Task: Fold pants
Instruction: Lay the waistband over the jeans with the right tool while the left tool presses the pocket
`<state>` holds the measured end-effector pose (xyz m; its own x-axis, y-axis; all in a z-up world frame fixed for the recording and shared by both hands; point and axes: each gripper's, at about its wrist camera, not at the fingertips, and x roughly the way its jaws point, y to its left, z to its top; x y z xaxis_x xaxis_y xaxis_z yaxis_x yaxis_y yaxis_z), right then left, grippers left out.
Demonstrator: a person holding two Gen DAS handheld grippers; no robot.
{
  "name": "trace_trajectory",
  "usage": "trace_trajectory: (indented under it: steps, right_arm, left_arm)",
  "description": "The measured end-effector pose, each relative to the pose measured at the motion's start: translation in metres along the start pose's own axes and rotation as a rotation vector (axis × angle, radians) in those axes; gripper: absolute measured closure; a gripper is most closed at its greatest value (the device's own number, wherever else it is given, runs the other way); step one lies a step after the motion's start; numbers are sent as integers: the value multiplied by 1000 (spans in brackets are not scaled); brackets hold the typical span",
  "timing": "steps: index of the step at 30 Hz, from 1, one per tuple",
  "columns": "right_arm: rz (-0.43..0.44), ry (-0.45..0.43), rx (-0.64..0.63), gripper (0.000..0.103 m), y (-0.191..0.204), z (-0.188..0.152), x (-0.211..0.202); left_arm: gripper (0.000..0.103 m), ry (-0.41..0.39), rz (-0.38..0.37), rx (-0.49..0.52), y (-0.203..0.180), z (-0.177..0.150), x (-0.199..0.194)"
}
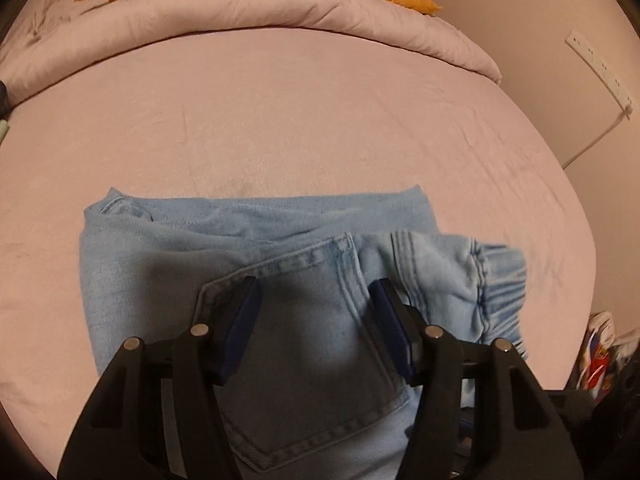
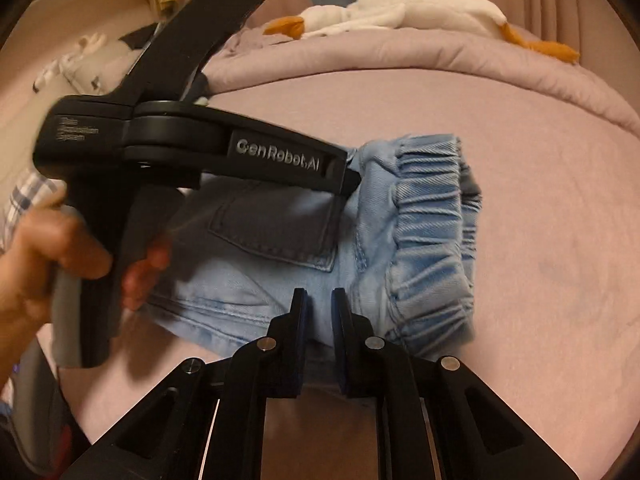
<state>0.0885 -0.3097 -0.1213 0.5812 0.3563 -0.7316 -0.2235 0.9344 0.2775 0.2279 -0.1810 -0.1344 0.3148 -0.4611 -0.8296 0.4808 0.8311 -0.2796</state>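
Left gripper [image 1: 314, 286] approx half open, fingers either side of back pocket [image 1: 316, 364], hovering over pants [image 1: 168, 264]; nothing clamped between pads as far as visible. Seen from right wrist cam as black body [image 2: 240, 152] w/ "GenRobot.AI" lettering, held by hand [image 2: 44, 264], tip near waistband end of pants.

Right gripper [image 2: 320, 294] nearly closed, narrow gap left. Pant fabric lies in that gap at the near edge, but can't tell if pads actually pinch it.

Pants: light blue denim, folded into compact stack on pink bed sheet [image 1: 320, 128]. Long axis across frame, left-right in both views. Elastic waistband [image 2: 432, 232] at right end, gathered & partly lifted, opening facing right. Folded edge at left end of stack in left wrist view. Back pocket facing up, mid-stack, its opening toward waistband.

Rel. to pants: pink quilt [image 1: 280, 12] bunched well beyond far edge, along head of bed. White plush goose [image 2: 400, 12] w/ orange beak & feet lying on top of quilt. White power strip [image 1: 600, 68] on wall, far right of pants, cord trailing down. Some coloured clutter [image 1: 600, 344] off bed edge, right of waistband, too blurred to ID.

No containers visible apart from pocket; contents of pocket not visible, lies flat.
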Motion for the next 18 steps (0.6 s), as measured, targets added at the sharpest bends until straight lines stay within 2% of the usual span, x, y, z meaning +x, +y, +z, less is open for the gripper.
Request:
trace_trajectory:
  steps: [3, 5, 7, 9, 11, 13, 16, 18]
  right_arm:
    - [45, 15, 37, 90, -8, 4, -3]
    - [74, 24, 54, 90, -8, 6, -11]
    - [107, -21, 76, 90, -11, 9, -30]
    - [68, -77, 65, 90, -8, 15, -47]
    - [-3, -112, 35, 90, -7, 29, -52]
    - [-60, -109, 3, 90, -1, 46, -46]
    - [-89, -109, -62, 90, 11, 66, -28]
    - [-133, -68, -86, 90, 14, 73, -10]
  left_arm:
    - [43, -15, -16, -3, 3, -1, -8]
    - [45, -55, -24, -8, 7, -8, -25]
    - [46, -97, -26, -1, 9, -17, -44]
    - [46, -126, -1, 13, 13, -28, -59]
    - [46, -123, 6, 18, 18, -41, -65]
    - [46, -101, 7, 24, 20, -55, -63]
    - [47, -59, 40, 51, 17, -74, -49]
    - [47, -59, 59, 74, 17, -84, -42]
